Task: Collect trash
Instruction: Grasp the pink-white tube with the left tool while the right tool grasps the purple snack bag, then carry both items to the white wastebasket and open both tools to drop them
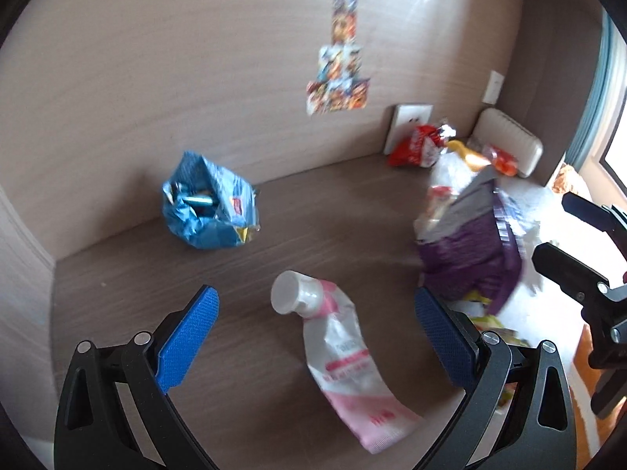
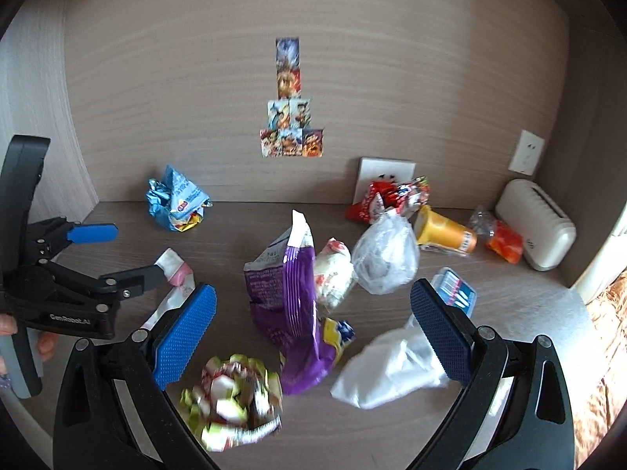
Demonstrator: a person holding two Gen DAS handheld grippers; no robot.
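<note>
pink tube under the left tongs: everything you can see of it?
The tube is a soft squeeze tube, pink and white with blurred pink print, with a wide white cap on. Its body looks squeezed flat and creased. It lies on its side on the brown desk, cap toward the wall, crimped end toward the camera. It sits between the open left tongs, and nothing grips it. In the right wrist view those tongs partly cover it.
</note>
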